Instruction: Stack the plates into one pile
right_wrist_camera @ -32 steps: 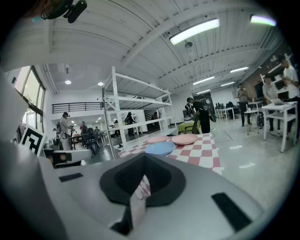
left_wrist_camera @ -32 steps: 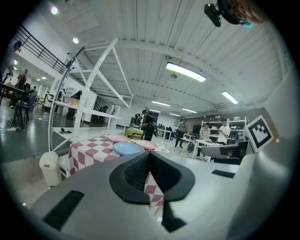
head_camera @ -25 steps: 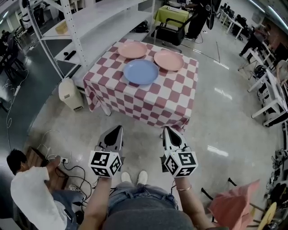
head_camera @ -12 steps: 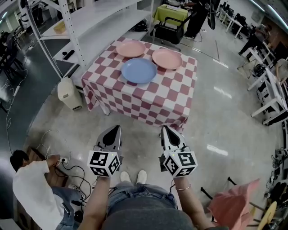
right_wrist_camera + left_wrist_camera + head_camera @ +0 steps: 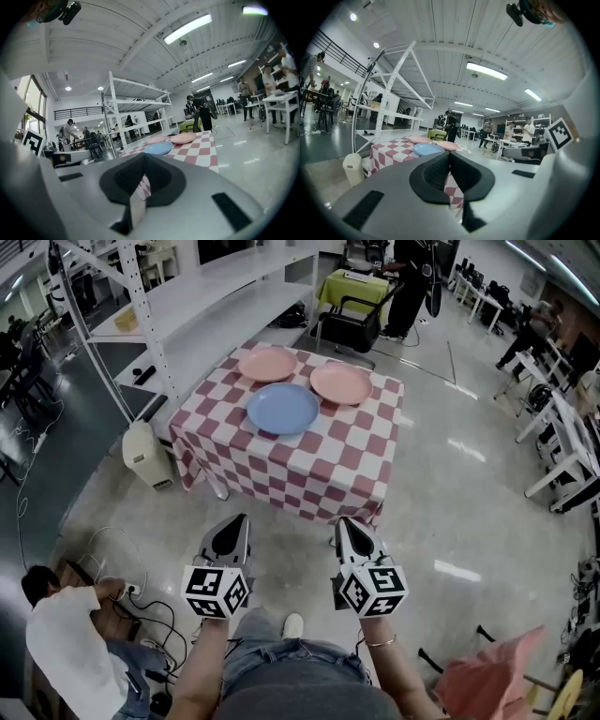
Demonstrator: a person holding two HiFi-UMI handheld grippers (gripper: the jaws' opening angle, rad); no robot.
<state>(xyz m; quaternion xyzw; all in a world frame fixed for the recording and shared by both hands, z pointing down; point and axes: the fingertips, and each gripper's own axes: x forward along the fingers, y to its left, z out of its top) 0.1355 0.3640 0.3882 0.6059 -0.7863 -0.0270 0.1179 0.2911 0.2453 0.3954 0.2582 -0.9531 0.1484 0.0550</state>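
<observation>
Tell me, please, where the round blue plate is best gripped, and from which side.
The round blue plate lies flat on the checked tablecloth, so only its edge offers a hold; probably take the near rim, coming low from the person's side, since two pink plates sit behind it.

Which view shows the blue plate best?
The head view: it looks down on the whole blue plate, so its full round face shows. The left gripper view and the right gripper view both show it only edge-on, as a thin, distant sliver.

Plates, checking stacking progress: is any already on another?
No, the blue plate, the left pink plate and the right pink plate lie singly on the tablecloth.
</observation>
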